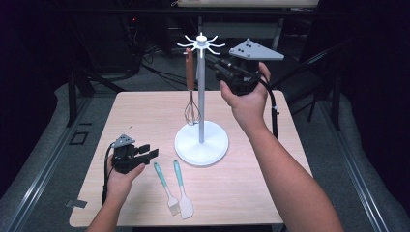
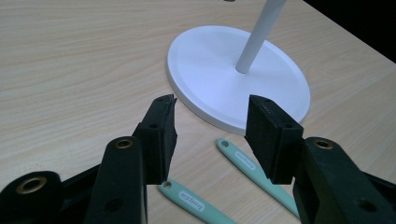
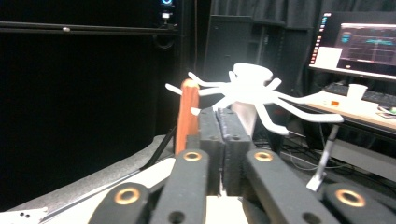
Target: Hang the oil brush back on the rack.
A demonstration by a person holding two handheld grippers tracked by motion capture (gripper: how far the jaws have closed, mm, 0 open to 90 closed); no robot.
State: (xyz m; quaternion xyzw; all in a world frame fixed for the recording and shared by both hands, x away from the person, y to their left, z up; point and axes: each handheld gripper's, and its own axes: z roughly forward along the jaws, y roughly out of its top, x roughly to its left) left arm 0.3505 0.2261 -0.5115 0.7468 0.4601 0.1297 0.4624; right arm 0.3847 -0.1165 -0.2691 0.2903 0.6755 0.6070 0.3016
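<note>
Whisk [image 1: 191,92] hangs from the white rack [image 1: 201,46] at upper centre; your right hand-held gripper [image 1: 216,62] beside the hooks is closed and empty, while your left hand-held gripper [image 1: 148,151], open, faces the two teal utensils [image 1: 173,188] lying on the tabletop [image 1: 251,193] at lower centre, unhung.

White metal hook stand [image 1: 201,140]; whisk with brown wooden handle [image 1: 190,72]; two teal-handled utensils [image 1: 179,174]; light wood-grain table [image 1: 145,111]; black grippers [image 1: 145,153].

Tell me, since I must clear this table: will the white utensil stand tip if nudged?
Probably not easily: the stand has a wide flat base under a thin pole. Still, it looks top-heavy to push high up, and the hanging whisk would likely swing.
</note>
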